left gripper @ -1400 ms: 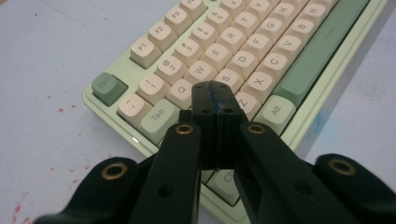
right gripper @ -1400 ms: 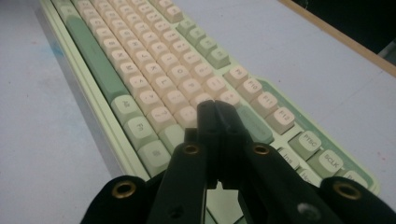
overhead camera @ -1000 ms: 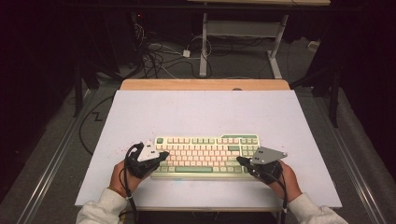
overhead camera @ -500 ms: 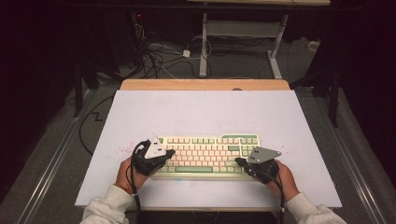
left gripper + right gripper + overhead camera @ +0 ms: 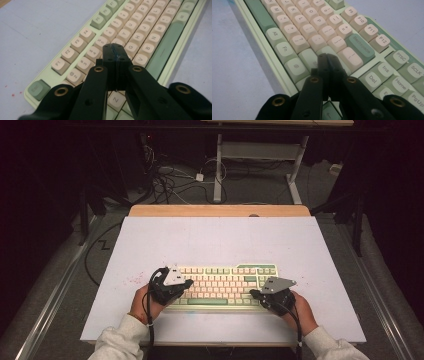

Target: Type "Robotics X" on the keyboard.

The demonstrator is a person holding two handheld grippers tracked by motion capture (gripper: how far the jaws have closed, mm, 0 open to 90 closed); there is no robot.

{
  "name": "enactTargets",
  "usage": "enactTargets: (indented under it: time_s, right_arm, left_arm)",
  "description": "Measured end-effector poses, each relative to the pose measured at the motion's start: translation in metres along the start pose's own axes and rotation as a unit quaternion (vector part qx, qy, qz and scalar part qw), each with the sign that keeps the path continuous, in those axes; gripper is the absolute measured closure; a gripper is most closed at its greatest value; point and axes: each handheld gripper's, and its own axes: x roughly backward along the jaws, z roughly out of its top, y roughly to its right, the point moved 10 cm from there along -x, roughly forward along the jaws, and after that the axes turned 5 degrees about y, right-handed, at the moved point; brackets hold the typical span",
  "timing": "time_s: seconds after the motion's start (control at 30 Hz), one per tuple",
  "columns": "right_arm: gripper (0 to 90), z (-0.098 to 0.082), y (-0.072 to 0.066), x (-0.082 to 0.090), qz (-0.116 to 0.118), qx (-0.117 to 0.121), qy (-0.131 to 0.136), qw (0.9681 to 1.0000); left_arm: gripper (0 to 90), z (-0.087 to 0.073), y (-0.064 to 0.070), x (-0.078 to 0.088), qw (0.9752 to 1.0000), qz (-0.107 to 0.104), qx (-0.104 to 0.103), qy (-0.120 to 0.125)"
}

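In the left gripper view, the closed black jaws of the left gripper hide several keys at the centre of the keyboard, whose far end is cut off by the top edge. In the right gripper view, the right gripper covers the keys at the lower centre.

Right gripper: jaws pressed together, nothing between them, tips poised over keyboard near pale green Shift key. Backspace just beyond, Ins and Del right, white tabletop alongside.
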Motion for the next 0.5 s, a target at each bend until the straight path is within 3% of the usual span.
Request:
enactTargets:
  time_s: [0.23,0.5]
  right_arm:
    - [90.0,0.000,-0.001,0.000,-0.002,-0.003,-0.001,1.0000]
    - [90.0,0.000,-0.001,0.000,-0.002,0.001,0.001,1.0000]
  left_arm:
    - [87.5,0.004,0.004,-0.013,0.9996,-0.013,-0.004,-0.027]
    - [87.5,0.007,0.004,-0.019,0.9995,-0.015,-0.004,-0.028]
